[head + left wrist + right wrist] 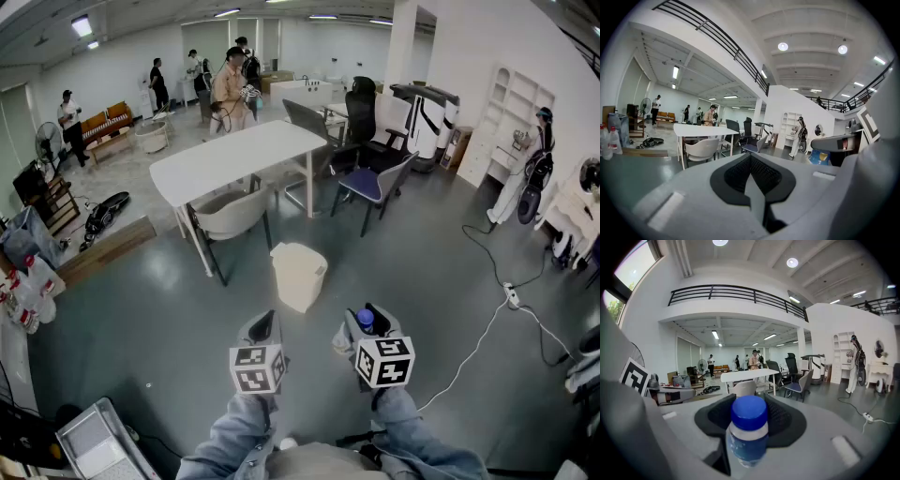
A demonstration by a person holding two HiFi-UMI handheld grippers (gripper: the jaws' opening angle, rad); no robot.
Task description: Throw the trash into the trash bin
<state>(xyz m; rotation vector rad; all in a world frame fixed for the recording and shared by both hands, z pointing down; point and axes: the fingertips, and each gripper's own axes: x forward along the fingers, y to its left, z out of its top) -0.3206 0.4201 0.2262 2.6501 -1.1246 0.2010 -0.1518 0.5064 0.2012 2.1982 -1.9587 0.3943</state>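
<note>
- A wide indoor hall with a glossy grey floor, seen from a head camera looking down past two hand-held grippers.
- The right claw is closed on a small clear plastic bottle with a blue cap. The jaws stand fairly wide apart, one on each side of the bottle. It stands upright between the dark pads, its cap above the jaw tips.
- The left claw is closed, its two jaws meeting with nothing between them.
- Both grippers are held side by side at the bottom of the head view. They point forward and slightly down, each with a cube of square markers on top. Blue denim sleeves show behind them.
- The trash bin, cream-coloured, stands on the floor straight ahead of the two grippers and apart from them. The bottle is not in the bin; it is in the right claw, short of it.
- Beyond the bin is a long white tabletop on thin legs, with a pale grey chair pushed in at its near side.
- A chair with a blue seat stands to the right of it.
- A white cable trails across the floor at the right.
- Several people stand far back in the hall.
</note>
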